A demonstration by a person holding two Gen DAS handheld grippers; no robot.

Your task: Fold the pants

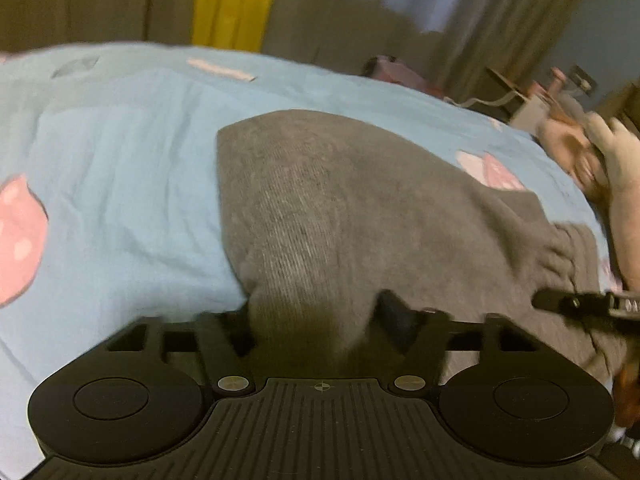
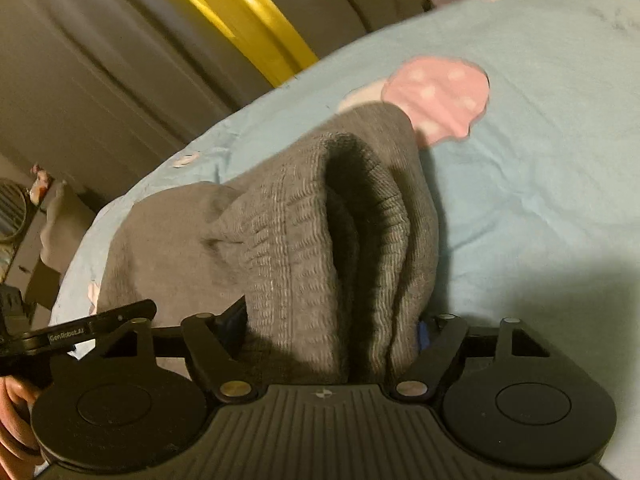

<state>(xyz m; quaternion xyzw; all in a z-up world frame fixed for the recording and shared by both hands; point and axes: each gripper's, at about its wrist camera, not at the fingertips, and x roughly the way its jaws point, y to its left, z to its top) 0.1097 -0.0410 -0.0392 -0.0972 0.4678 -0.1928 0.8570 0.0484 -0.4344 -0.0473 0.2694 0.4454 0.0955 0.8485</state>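
Note:
Grey knitted pants [image 1: 340, 200] lie on a light blue bed sheet [image 1: 120, 140] printed with pink mushrooms. My left gripper [image 1: 316, 316] has a raised bunch of the grey fabric filling the gap between its fingers, and the pads press on it. In the right wrist view, my right gripper [image 2: 332, 328] is shut on the thick ribbed waistband of the pants [image 2: 280, 220], which stands up in folds between the fingers. Each gripper's black tip shows at the edge of the other's view, close alongside.
The blue sheet [image 2: 540, 160] spreads wide to the right of the pants. Beige curtains [image 1: 120, 0] with a yellow strip [image 1: 228, 4] hang behind the bed. A cluttered side table [image 1: 532, 100] stands past the far right edge. A person's forearm [image 1: 628, 220] shows at right.

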